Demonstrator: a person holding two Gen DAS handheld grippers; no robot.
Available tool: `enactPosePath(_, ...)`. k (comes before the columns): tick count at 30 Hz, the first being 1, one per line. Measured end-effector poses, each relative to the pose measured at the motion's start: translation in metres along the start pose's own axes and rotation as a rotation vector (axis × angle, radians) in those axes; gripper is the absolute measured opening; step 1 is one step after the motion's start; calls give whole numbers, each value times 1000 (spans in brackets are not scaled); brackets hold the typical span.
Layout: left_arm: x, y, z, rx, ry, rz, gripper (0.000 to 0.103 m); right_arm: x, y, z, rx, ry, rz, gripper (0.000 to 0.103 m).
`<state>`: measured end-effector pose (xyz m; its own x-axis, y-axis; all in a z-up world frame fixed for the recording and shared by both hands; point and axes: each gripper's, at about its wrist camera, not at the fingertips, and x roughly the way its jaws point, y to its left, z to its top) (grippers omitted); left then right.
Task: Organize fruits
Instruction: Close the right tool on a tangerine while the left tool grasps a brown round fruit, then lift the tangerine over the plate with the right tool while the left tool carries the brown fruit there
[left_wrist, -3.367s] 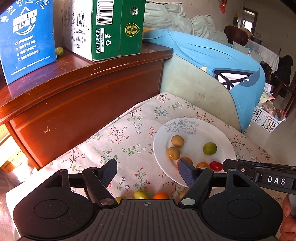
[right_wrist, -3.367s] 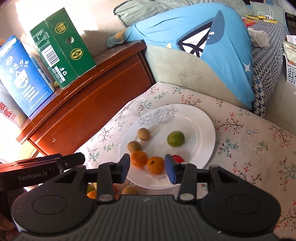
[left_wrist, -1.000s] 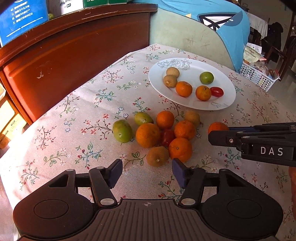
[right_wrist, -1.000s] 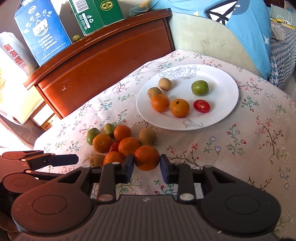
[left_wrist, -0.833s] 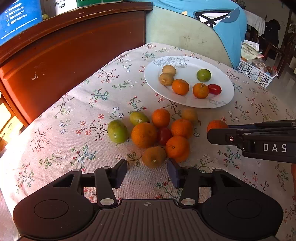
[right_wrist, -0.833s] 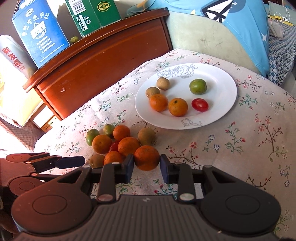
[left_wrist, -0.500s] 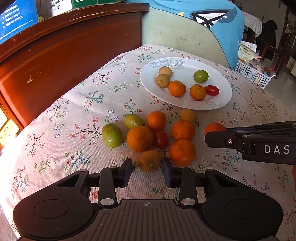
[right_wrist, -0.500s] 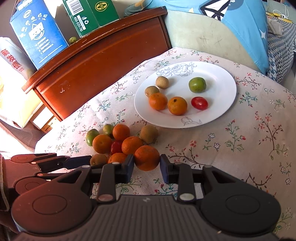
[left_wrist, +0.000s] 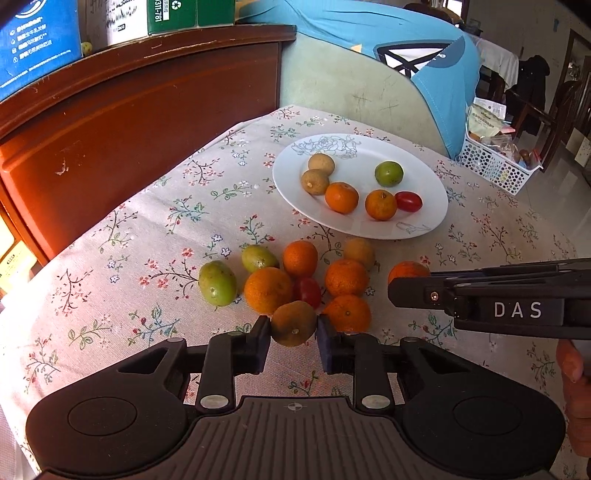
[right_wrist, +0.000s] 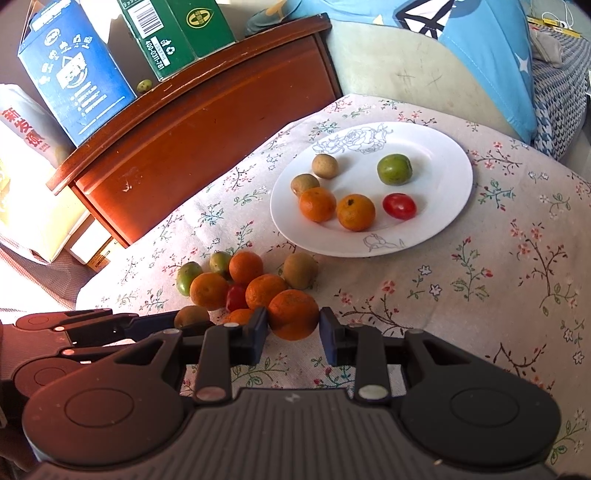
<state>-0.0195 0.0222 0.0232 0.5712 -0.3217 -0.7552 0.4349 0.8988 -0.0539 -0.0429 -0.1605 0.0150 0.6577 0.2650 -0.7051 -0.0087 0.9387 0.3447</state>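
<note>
L claw (left_wrist: 293, 341) has just been closing, now pinching a brownish fruit (left_wrist: 293, 323) at pile's near edge; R claw (right_wrist: 293, 338) grips an orange (right_wrist: 293, 314), both prob bound for plate (left_wrist: 424, 218).

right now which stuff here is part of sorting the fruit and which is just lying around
Part of the job:
- white plate
- fruit pile
- brownish-orange fruit, left gripper shut on it
- orange, right gripper shut on it

Just lying about:
- blue carton
- green box
- wooden cabinet
- white basket
</note>
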Motion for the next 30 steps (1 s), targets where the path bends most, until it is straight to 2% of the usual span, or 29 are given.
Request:
enactPosePath(9, -15, -3, 12, -18, -63, -2, 24, -10, 0, 5, 7, -28, 18, 31)
enactPosePath(19, -34, -9, 39, -37, -165, -17, 24, -34, -5, 32, 21, -103, 31, 31)
enactPosePath(30, -30, -22, 73, 0, -216, -24, 24, -45, -14, 63, -20, -161, 14, 31)
